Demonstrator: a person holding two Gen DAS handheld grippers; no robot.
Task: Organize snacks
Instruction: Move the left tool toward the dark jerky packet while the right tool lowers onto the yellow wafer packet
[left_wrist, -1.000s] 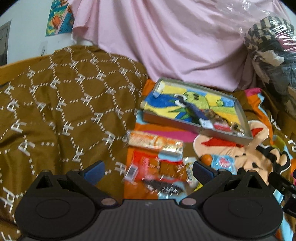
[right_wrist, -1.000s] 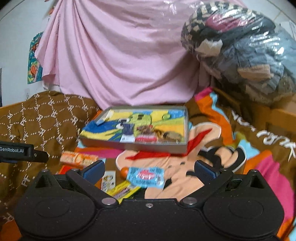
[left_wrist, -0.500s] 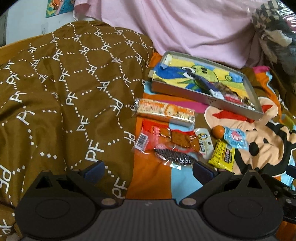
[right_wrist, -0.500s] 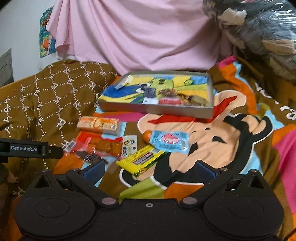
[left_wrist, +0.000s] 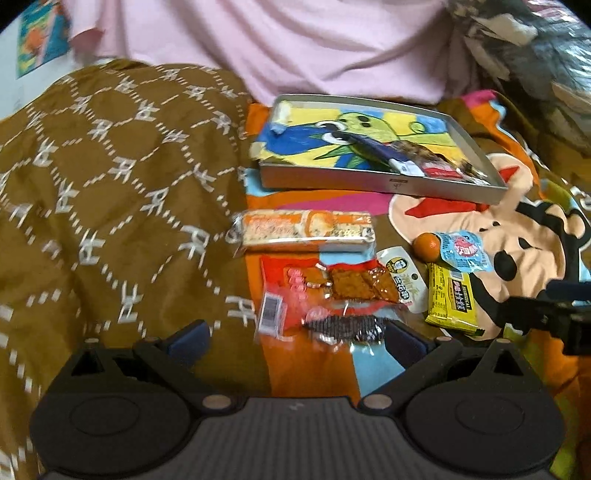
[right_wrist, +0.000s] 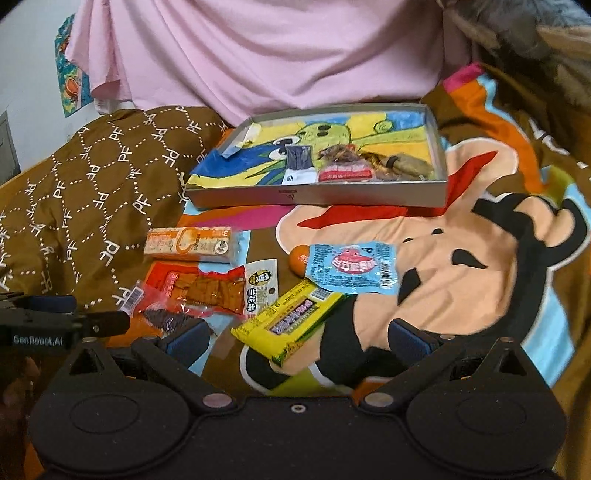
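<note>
Several snacks lie loose on a cartoon bedspread: an orange cracker pack (left_wrist: 304, 232) (right_wrist: 190, 243), a red packet of brown pieces (left_wrist: 325, 291) (right_wrist: 199, 291), a yellow bar (left_wrist: 451, 302) (right_wrist: 291, 325), a light-blue pouch (left_wrist: 463, 251) (right_wrist: 351, 267) and a small orange ball (left_wrist: 426, 244) (right_wrist: 298, 258). Behind them sits a grey shallow box (left_wrist: 373, 182) (right_wrist: 314, 197) holding a few snacks. My left gripper (left_wrist: 295, 341) is open just short of the red packet. My right gripper (right_wrist: 297, 341) is open with the yellow bar's near end between its fingers.
A brown patterned quilt (left_wrist: 110, 184) is heaped on the left. Pink cloth (right_wrist: 258, 55) hangs behind the box. A plastic-wrapped bundle of clothes (left_wrist: 535, 48) sits at the back right. The other gripper shows at each view's edge.
Both grippers have tilted down and moved in toward the loose snacks, which now lie much nearer to the fingers. Both stayed open. No snack has moved.
</note>
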